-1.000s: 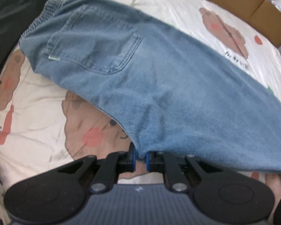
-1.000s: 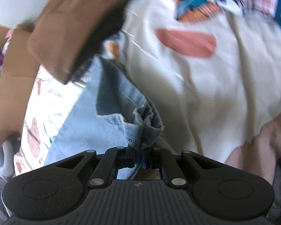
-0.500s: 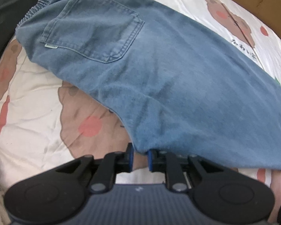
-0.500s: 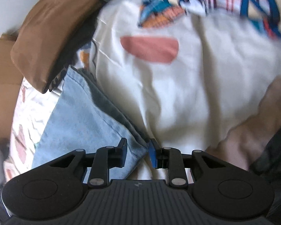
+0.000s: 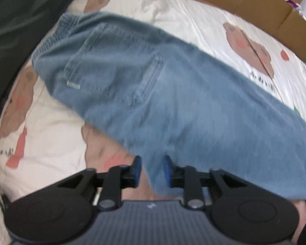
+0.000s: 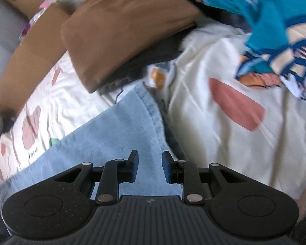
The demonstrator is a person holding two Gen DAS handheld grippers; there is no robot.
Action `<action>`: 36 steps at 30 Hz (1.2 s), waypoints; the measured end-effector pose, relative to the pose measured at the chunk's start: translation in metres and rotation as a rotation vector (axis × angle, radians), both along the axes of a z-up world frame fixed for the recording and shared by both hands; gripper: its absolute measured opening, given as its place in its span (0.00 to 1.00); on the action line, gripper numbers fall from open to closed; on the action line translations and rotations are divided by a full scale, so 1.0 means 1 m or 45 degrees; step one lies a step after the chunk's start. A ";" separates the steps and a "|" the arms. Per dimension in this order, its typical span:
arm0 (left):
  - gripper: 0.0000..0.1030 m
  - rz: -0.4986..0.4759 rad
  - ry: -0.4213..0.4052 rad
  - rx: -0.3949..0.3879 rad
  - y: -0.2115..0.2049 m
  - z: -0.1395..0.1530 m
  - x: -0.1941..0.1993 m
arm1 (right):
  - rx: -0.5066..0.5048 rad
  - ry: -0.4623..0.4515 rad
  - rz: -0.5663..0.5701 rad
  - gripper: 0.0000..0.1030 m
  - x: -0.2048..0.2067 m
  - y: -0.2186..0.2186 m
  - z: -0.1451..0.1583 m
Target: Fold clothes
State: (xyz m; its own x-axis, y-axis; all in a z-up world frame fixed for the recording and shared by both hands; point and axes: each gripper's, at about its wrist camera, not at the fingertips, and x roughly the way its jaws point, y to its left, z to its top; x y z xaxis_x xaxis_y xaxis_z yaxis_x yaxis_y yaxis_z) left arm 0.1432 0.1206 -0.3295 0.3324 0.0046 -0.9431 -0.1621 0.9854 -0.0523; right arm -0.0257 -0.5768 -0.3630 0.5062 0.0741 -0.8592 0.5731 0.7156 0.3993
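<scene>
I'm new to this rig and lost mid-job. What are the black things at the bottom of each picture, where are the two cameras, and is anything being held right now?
No robot arm here: a person carries a two-finger gripper in each hand, with a fisheye camera on each looking along the fingers. The black shapes are those grippers.

The left wrist view shows the left gripper over blue jeans spread on a bear-print sheet. Its jaws are opening; the jeans' edge lies between them, not pinched.

The right wrist view shows the right gripper above the jeans' leg end, jaws apart, holding nothing. Beyond lie a brown cushion and a teal patterned cloth.

So neither holds anything.
</scene>
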 end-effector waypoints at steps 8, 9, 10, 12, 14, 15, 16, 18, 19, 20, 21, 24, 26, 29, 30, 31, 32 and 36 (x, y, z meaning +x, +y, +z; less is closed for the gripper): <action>0.39 0.066 -0.129 0.109 0.022 -0.002 0.048 | -0.091 0.068 0.068 0.26 0.022 -0.003 -0.017; 0.39 0.089 -0.159 0.140 0.027 0.000 0.053 | -0.100 0.069 0.077 0.26 0.024 -0.004 -0.017; 0.38 0.113 -0.188 0.167 0.033 0.002 0.057 | -0.103 0.065 0.084 0.26 0.026 -0.003 -0.016; 0.37 0.149 -0.238 0.192 0.044 0.006 0.068 | -0.110 0.057 0.096 0.27 0.030 -0.003 -0.015; 0.36 0.179 -0.269 0.213 0.056 0.010 0.079 | -0.145 0.056 0.104 0.29 0.034 -0.002 -0.011; 0.35 0.192 -0.282 0.219 0.061 0.011 0.085 | -0.162 0.056 0.108 0.29 0.036 -0.001 -0.010; 0.33 0.205 -0.294 0.220 0.066 0.012 0.091 | -0.171 0.051 0.116 0.30 0.038 0.000 -0.009; 0.31 0.231 -0.315 0.217 0.076 0.012 0.102 | -0.191 0.041 0.132 0.34 0.042 0.002 -0.007; 0.31 0.250 -0.325 0.215 0.081 0.011 0.107 | -0.202 0.035 0.140 0.38 0.044 0.003 -0.006; 0.30 0.270 -0.333 0.209 0.086 0.009 0.113 | -0.219 0.030 0.146 0.38 0.046 0.005 -0.006; 0.29 0.296 -0.340 0.203 0.091 0.007 0.119 | -0.233 0.029 0.153 0.38 0.048 0.006 -0.006; 0.28 0.371 -0.357 0.194 0.103 0.000 0.132 | -0.266 0.039 0.169 0.39 0.054 0.009 -0.005; 0.28 0.402 -0.360 0.181 0.113 -0.006 0.142 | -0.284 0.043 0.186 0.39 0.058 0.012 -0.005; 0.28 0.443 -0.359 0.175 0.125 -0.014 0.154 | -0.307 0.049 0.206 0.42 0.064 0.014 -0.006; 0.28 0.451 -0.359 0.174 0.128 -0.017 0.158 | -0.314 0.052 0.210 0.43 0.065 0.015 -0.006; 0.28 0.457 -0.359 0.164 0.131 -0.020 0.161 | -0.322 0.055 0.212 0.44 0.066 0.016 -0.006; 0.28 0.461 -0.359 0.150 0.134 -0.022 0.165 | -0.328 0.059 0.211 0.44 0.067 0.016 -0.007; 0.28 0.453 -0.354 0.123 0.139 -0.034 0.178 | -0.308 0.064 0.213 0.45 0.072 0.016 -0.012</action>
